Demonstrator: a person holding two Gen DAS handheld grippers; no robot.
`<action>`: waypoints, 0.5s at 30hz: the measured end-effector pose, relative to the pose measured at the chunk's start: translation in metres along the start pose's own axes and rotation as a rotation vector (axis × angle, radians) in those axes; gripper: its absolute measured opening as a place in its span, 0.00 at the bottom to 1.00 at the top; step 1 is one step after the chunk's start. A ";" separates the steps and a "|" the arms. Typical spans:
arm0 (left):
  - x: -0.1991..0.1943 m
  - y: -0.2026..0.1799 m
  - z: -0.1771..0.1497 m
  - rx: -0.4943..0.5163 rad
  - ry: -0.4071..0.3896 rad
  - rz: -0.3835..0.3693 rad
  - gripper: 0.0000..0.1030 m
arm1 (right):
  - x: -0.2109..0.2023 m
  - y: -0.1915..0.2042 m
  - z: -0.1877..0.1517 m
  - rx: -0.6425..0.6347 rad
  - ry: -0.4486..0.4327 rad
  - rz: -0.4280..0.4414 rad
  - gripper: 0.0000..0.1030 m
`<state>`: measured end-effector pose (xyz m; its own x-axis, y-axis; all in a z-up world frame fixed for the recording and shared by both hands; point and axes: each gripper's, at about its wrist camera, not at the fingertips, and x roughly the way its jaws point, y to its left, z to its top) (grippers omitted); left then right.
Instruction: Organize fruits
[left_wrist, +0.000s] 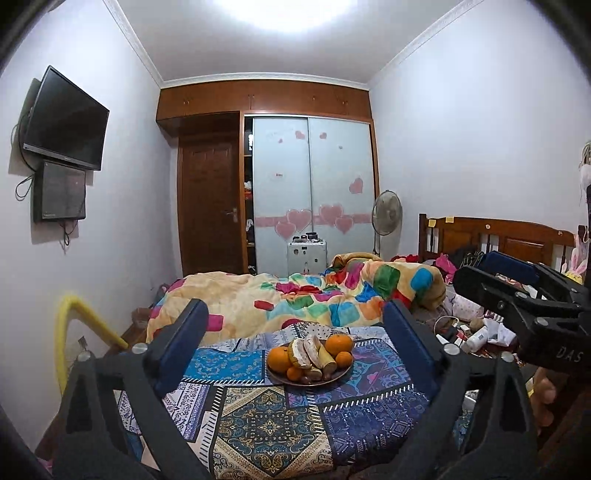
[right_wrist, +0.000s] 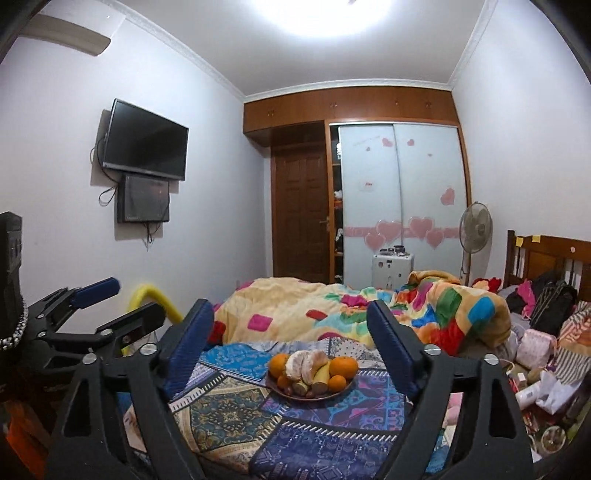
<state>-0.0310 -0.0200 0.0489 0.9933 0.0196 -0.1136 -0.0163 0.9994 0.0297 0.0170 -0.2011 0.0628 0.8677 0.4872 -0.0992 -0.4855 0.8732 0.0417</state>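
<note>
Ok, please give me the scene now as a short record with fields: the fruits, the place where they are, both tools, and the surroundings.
fruits: oranges, a banana, peeled citrus pieces, some small dark fruits
container: round plate, all the fruits piled on it
surface: patterned cloth on the bed
left tool: open, holds nothing, away from the plate
right tool: open, holds nothing, away from the plate
behind: colourful blanket, wardrobe with pink hearts, standing fan
</note>
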 end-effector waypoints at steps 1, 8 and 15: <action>-0.001 0.000 -0.001 0.001 -0.005 0.006 0.98 | 0.001 -0.001 0.000 0.002 0.000 -0.003 0.85; -0.004 0.001 -0.002 -0.010 -0.008 0.012 1.00 | -0.009 0.001 -0.004 0.005 -0.021 -0.035 1.00; -0.003 0.000 -0.004 -0.014 -0.005 0.015 1.00 | -0.011 0.001 -0.008 0.005 -0.012 -0.037 1.00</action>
<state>-0.0348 -0.0199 0.0456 0.9935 0.0342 -0.1085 -0.0325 0.9993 0.0176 0.0064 -0.2054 0.0557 0.8864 0.4543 -0.0893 -0.4522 0.8909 0.0431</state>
